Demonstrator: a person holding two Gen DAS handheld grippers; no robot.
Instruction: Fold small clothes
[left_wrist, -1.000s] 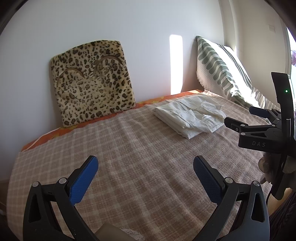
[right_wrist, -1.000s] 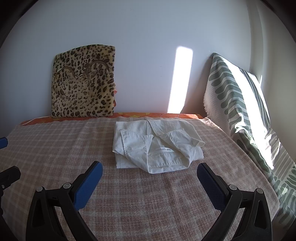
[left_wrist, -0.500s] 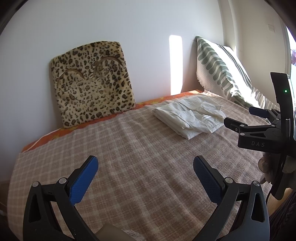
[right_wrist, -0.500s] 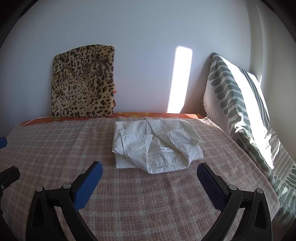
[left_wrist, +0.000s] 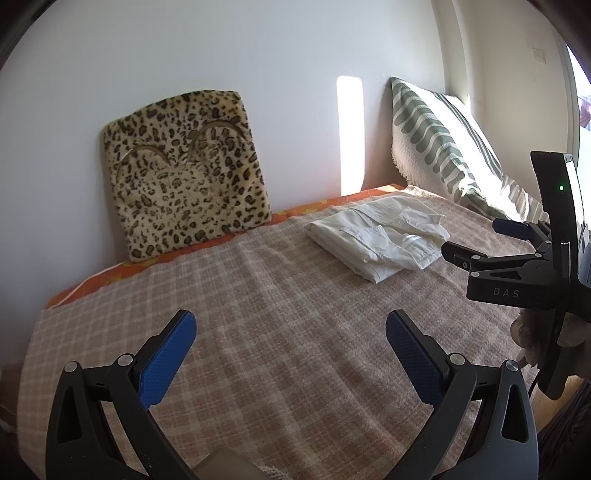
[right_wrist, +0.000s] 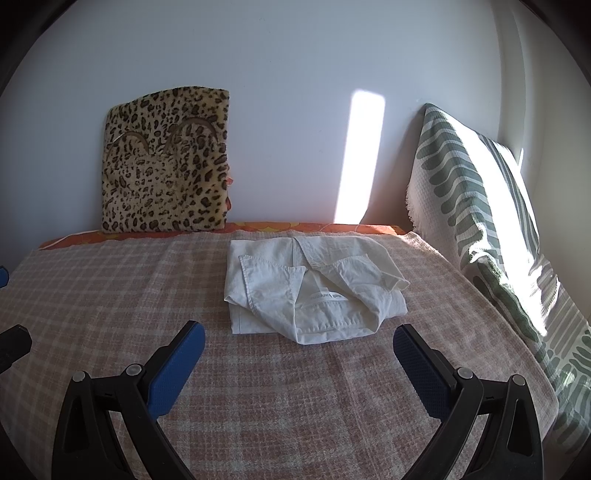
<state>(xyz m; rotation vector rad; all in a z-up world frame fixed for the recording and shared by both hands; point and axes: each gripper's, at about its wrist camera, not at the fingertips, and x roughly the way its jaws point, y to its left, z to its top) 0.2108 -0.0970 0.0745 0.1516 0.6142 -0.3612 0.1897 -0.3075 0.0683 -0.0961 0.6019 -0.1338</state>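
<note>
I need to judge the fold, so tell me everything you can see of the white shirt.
The white shirt lies folded into a rough rectangle on the checked blanket, near the far edge. It looks like thin, creased woven fabric. Its collar and a label face up; one corner flap sticks out to the right. Nothing else touches it; both grippers are open and short of it.

The shirt (right_wrist: 314, 290) lies folded on the blanket (right_wrist: 110, 295), toward the back of the bed. Behind it to the left, a cushion (right_wrist: 166, 162) leans on the wall (right_wrist: 295, 74). A pillow (right_wrist: 480, 206) stands along the right side. The right gripper (right_wrist: 298, 345) hangs just before the shirt, the left gripper (left_wrist: 290, 341) farther left.
</note>
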